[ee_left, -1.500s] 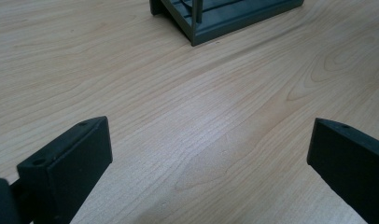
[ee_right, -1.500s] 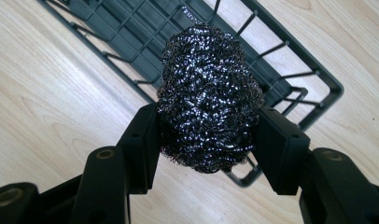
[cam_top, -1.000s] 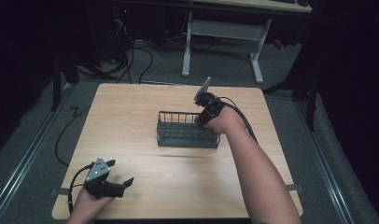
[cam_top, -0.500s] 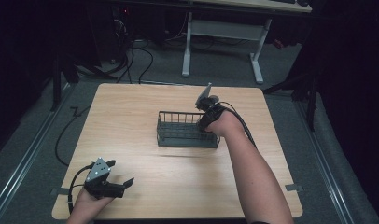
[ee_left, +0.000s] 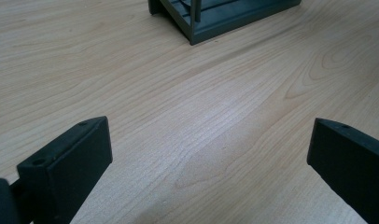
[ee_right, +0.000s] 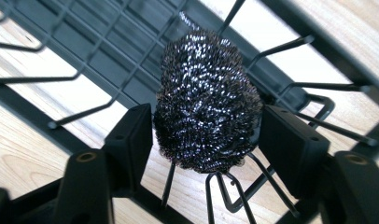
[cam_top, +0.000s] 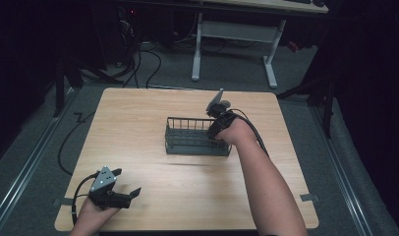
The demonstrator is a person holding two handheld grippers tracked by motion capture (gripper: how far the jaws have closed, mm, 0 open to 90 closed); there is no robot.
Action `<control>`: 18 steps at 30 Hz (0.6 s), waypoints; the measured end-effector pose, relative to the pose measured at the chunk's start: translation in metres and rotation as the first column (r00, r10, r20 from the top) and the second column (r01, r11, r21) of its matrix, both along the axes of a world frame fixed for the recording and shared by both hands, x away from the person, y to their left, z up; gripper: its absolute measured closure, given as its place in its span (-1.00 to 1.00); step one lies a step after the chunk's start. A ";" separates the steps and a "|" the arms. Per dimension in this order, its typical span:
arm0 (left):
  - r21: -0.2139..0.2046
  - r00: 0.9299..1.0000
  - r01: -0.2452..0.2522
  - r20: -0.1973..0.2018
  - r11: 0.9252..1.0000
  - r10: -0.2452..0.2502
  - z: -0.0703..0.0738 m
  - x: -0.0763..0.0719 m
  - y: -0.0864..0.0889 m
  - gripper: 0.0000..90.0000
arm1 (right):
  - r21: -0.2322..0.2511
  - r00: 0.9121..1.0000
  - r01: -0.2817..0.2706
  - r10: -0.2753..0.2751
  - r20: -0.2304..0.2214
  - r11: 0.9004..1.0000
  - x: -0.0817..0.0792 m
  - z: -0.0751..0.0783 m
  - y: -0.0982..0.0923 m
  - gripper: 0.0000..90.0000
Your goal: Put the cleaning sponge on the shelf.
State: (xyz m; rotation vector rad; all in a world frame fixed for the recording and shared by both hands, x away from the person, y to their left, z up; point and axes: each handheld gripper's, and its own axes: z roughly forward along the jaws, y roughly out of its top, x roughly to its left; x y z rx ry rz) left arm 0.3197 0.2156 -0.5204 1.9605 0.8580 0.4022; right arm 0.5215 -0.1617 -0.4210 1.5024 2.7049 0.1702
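A dark steel-wool scrubber [ee_right: 206,100] rests on the wire tines inside a dark wire rack [cam_top: 197,140] at the middle of the wooden table [cam_top: 138,123]. My right gripper [cam_top: 217,120] points down into the rack's right end. Its jaws have just been opening and stand either side of the scrubber in the right gripper view, the right pad [ee_right: 290,144] a little off it. My left gripper [cam_top: 125,182] lies low near the table's front left corner, open wide with nothing between its jaws. Ahead of it is bare wood, with the rack's corner [ee_left: 225,21] farther off.
Cables trail from both grippers. A white-legged desk [cam_top: 232,29] stands on the grey floor beyond the table's far edge. Cords lie on the floor at the far left [cam_top: 138,64].
The right hand has sunk slightly at the rack's right end. The left gripper has kept still.
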 end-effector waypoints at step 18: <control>0.008 1.000 0.010 0.001 1.000 -0.010 0.001 0.000 -0.001 -0.99 | 0.037 0.996 -0.008 0.005 0.085 0.999 -0.013 0.041 -0.007 -0.27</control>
